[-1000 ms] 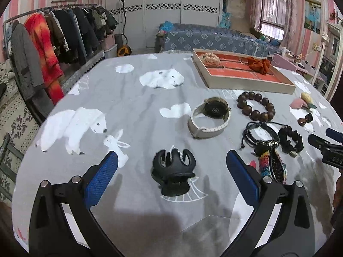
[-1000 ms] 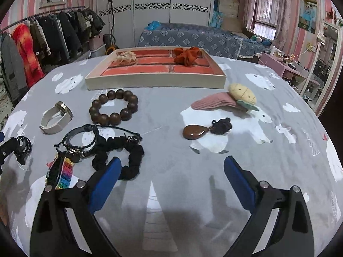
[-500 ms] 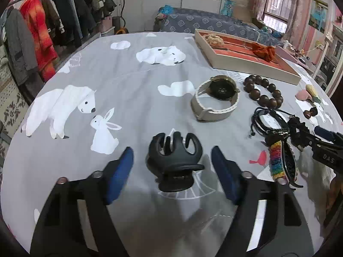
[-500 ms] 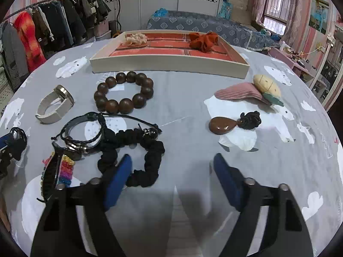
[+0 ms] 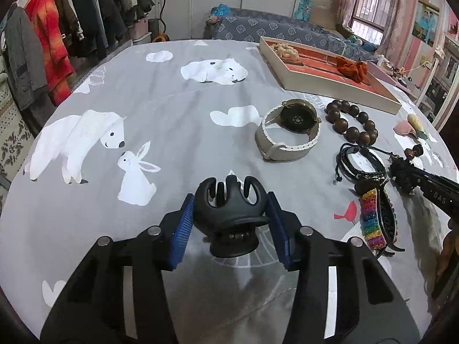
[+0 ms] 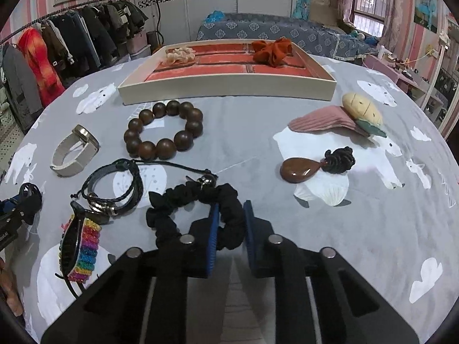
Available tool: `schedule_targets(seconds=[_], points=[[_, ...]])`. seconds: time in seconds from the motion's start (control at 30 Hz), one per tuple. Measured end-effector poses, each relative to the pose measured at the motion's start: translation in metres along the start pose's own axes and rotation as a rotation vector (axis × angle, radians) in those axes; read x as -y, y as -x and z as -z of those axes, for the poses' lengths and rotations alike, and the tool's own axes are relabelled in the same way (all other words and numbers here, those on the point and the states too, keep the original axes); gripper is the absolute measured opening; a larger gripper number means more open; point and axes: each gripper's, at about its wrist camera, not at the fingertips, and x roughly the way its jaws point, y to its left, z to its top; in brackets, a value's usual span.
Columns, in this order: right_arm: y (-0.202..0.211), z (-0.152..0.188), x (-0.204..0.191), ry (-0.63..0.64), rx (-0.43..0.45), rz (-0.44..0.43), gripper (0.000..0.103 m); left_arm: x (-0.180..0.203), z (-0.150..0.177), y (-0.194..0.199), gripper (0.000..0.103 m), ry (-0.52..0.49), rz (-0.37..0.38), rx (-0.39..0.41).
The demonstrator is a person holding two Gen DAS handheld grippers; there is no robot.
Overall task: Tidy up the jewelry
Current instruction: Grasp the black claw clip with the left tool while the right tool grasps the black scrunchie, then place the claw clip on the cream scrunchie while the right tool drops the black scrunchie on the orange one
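Below, both grippers have just been closing: left gripper [image 5: 231, 210] clamps the black hair claw [image 5: 231, 215]; right gripper [image 6: 231, 223] pinches the black scrunchie [image 6: 198, 209].

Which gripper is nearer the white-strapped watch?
Left. The left gripper, clamping the black claw clip, sits just below the watch; the right gripper is farther, past the bracelets.

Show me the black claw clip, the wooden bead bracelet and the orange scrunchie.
black claw clip [image 5: 229, 209], left wrist view, its body.
wooden bead bracelet [image 6: 147, 149], right wrist view, a front bead.
orange scrunchie [image 6: 271, 51], right wrist view, its centre.
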Motion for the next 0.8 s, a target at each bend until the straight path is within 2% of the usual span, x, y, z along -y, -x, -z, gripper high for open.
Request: schedule_targets(seconds=[0.3,0.43,0.57,0.8], points=[[0.019,-0.011,0.015,0.008,0.080,-0.046,0.013,-0.006,-0.007,0.008,0.048,0.031,-0.003,0.022],[0.028,-0.018,0.019,0.011,0.124,-0.064,0.013,0.000,-0.017,0.018,0.048,0.024,0.005,0.055],[0.037,-0.031,0.027,0.006,0.143,-0.091,0.013,0.009,-0.031,0.027,0.048,0.006,0.006,0.089],[0.046,-0.066,0.034,0.051,0.175,-0.107,0.013,0.030,-0.075,0.032,0.048,-0.021,0.033,0.119]])
